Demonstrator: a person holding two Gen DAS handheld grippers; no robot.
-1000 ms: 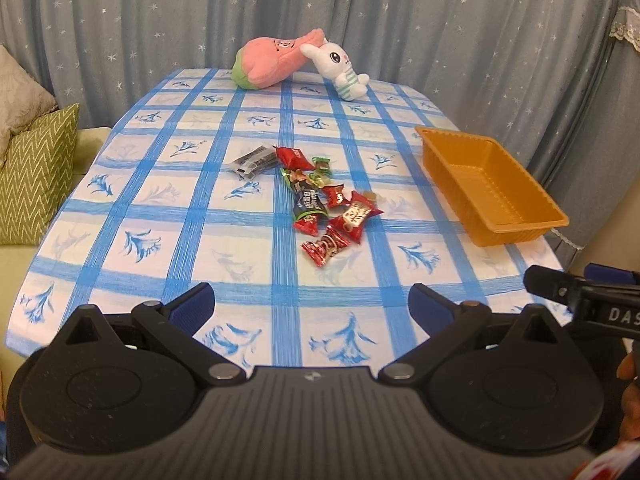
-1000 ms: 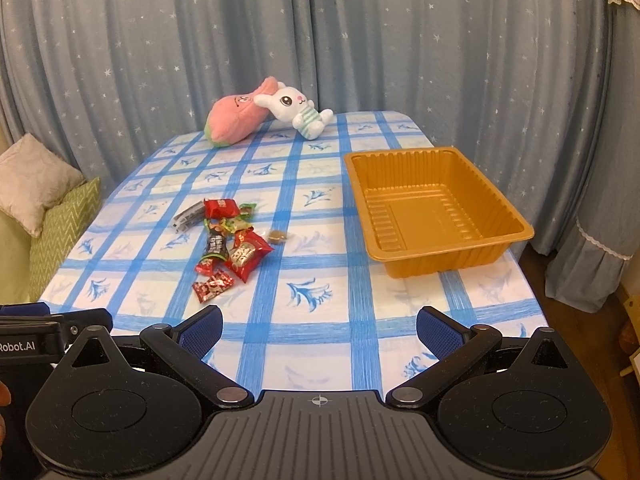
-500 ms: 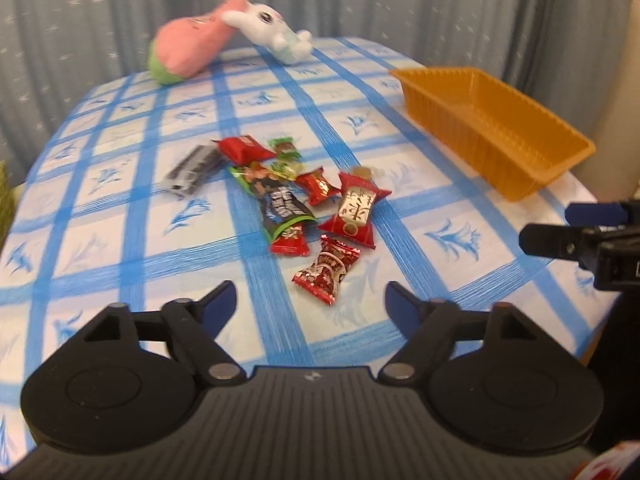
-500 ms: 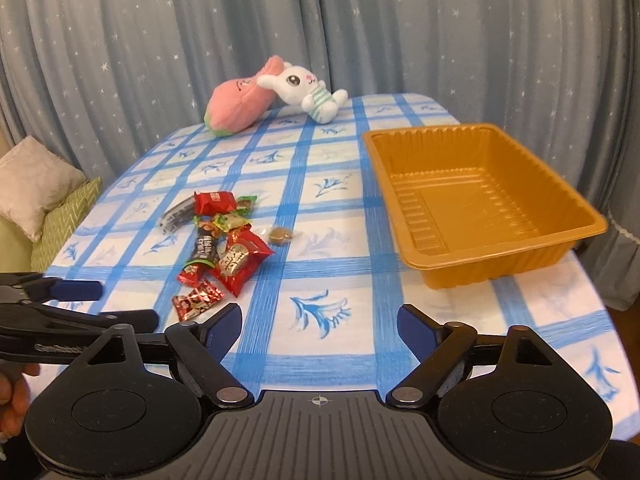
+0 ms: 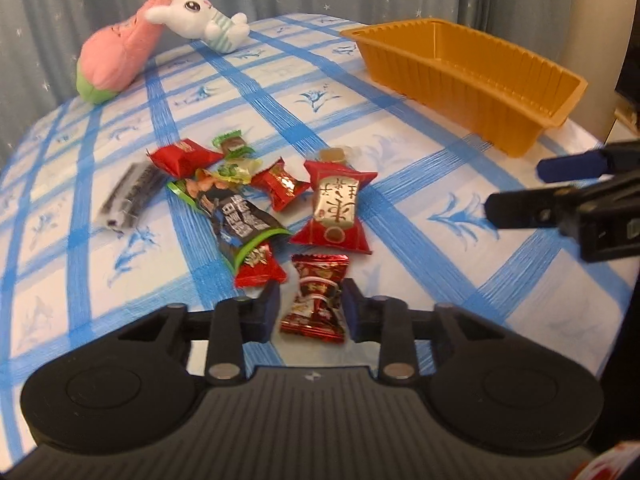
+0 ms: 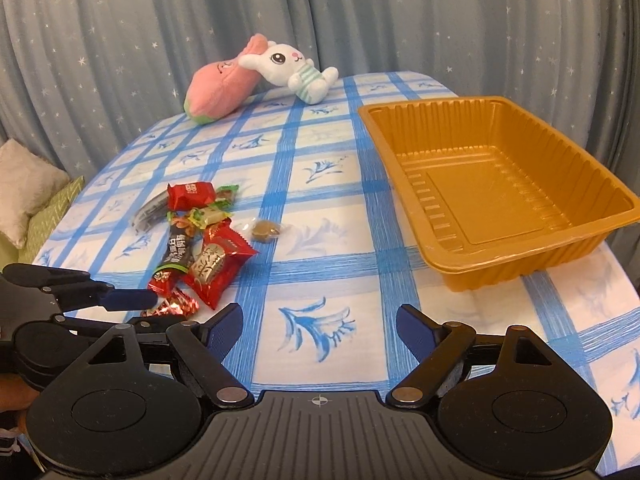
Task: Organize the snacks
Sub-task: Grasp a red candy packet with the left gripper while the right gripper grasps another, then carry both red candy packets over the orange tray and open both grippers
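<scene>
A pile of wrapped snacks (image 5: 256, 204) lies on the blue-checked tablecloth (image 5: 420, 184), also seen in the right wrist view (image 6: 200, 236). My left gripper (image 5: 310, 310) has its fingers close on both sides of a dark red candy (image 5: 316, 300), the nearest of the pile; I cannot tell if the pads touch it. It shows from the side in the right wrist view (image 6: 132, 300). My right gripper (image 6: 320, 324) is open and empty above bare cloth. An empty orange tray (image 6: 560, 256) stands at the right, also in the left wrist view (image 5: 460, 76).
A pink plush (image 6: 220, 92) and a white rabbit plush (image 6: 292, 68) lie at the table's far end before a grey-blue curtain (image 6: 400, 12). Cushions (image 6: 28, 204) sit off the left edge. A small brown candy (image 6: 266, 232) lies apart from the pile.
My left gripper has moved forward and down to the pile and its fingers have closed in around the nearest red candy. My right gripper has moved forward over the table and stays open.
</scene>
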